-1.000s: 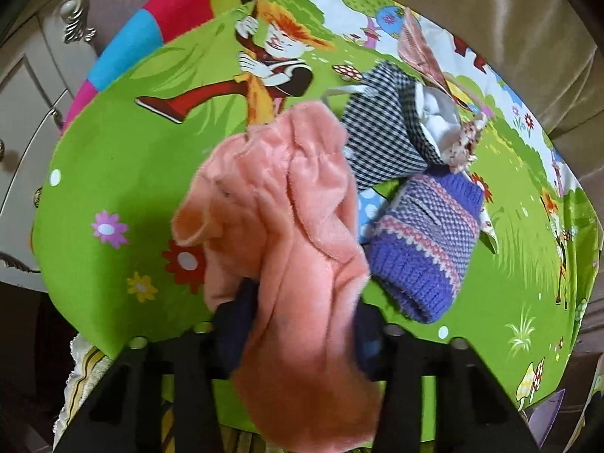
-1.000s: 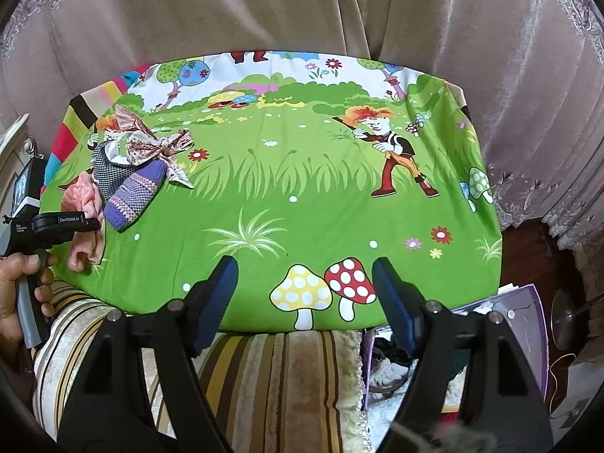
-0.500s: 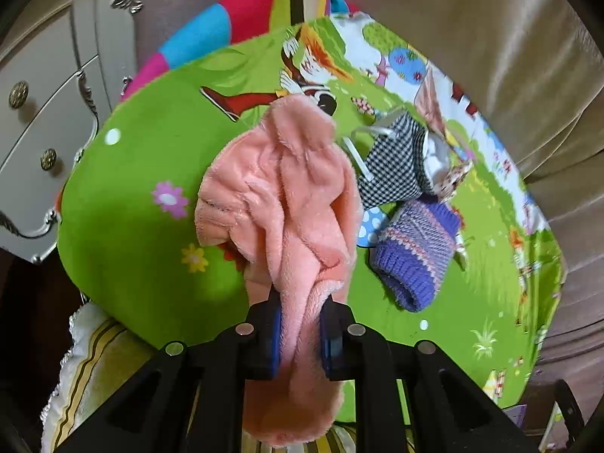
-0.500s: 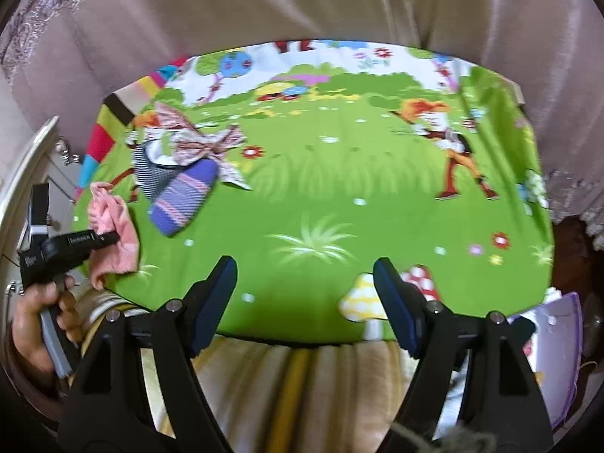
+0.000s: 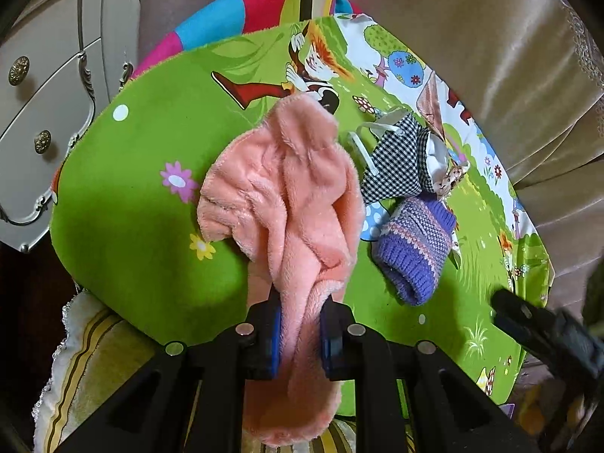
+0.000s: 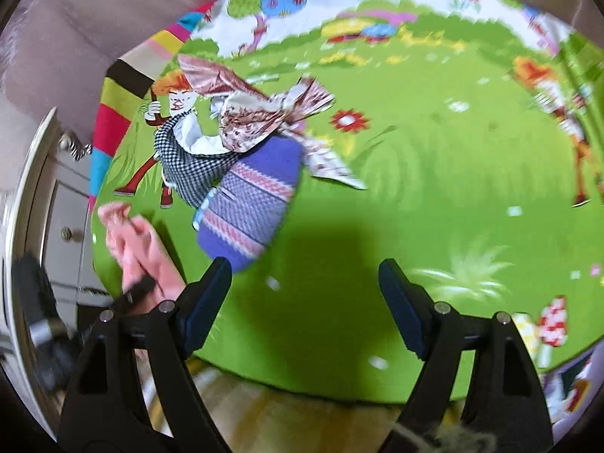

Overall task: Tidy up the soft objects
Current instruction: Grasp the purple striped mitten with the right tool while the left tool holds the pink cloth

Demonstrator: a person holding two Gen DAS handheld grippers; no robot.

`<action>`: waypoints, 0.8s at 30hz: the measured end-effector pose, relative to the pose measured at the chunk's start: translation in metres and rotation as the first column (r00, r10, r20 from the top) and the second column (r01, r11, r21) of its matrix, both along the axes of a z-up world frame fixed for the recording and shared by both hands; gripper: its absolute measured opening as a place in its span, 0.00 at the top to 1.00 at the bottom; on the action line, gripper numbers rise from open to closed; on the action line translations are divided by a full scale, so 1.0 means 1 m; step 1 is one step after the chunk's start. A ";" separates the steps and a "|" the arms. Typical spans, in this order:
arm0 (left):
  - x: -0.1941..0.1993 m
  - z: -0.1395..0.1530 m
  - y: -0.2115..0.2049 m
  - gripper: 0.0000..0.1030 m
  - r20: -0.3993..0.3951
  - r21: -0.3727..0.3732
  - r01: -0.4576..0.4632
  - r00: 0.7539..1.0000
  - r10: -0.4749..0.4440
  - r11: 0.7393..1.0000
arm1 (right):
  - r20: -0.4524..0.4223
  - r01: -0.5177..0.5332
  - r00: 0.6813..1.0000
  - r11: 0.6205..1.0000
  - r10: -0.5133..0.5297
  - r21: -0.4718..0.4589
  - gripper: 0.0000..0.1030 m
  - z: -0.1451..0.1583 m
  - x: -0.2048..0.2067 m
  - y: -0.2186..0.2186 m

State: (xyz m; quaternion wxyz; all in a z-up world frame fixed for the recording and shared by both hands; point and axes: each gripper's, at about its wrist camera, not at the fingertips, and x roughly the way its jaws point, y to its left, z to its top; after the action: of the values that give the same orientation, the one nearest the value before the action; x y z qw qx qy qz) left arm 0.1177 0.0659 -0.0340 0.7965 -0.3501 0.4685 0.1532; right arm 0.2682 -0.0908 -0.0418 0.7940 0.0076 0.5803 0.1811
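Observation:
My left gripper (image 5: 300, 324) is shut on a pink fleece cloth (image 5: 287, 204), whose upper part rests on the green cartoon mat (image 5: 132, 188) while its tail hangs below the jaws. To its right lie a purple knitted hat (image 5: 415, 249), a black-and-white checked cloth (image 5: 396, 166) and a patterned scarf (image 6: 260, 113), piled together. My right gripper (image 6: 305, 290) hovers over bare mat with its jaws opening and nothing between them. The purple hat (image 6: 249, 204) lies just beyond its left finger. The pink cloth (image 6: 132, 241) shows at the left edge of the right wrist view.
A white dresser (image 5: 45, 94) with round knobs stands left of the mat. Beige curtains (image 5: 490, 37) hang behind it. A striped cushion (image 5: 87, 358) lies under the mat's near edge. The mat (image 6: 434, 188) stretches green to the right of the pile.
My left jaws closed onto the pink cloth and have kept hold since. My right gripper swept left and down toward the pile, so the purple hat now sits close ahead.

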 end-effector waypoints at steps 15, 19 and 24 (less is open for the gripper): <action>0.003 -0.003 0.002 0.76 0.056 -0.029 0.024 0.998 -0.022 0.999 | 0.036 -0.037 0.998 0.992 0.042 -0.121 0.31 -0.052 0.033 0.074; 0.003 -0.003 0.002 0.54 0.059 -0.039 0.012 0.998 -0.010 0.999 | 0.060 -0.115 0.991 0.987 0.122 -0.113 0.70 -0.049 0.025 0.080; -0.003 -0.001 0.006 0.52 0.088 -0.064 -0.016 0.996 0.022 0.998 | 0.068 -0.153 0.984 0.981 0.162 -0.121 0.77 -0.038 0.007 0.062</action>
State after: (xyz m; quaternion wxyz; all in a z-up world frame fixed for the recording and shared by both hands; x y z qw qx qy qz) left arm 0.1144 0.0716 -0.0350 0.8037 -0.3861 0.4337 0.1302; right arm 0.2747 -0.0283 -0.0797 0.7982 -0.0911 0.5573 0.2098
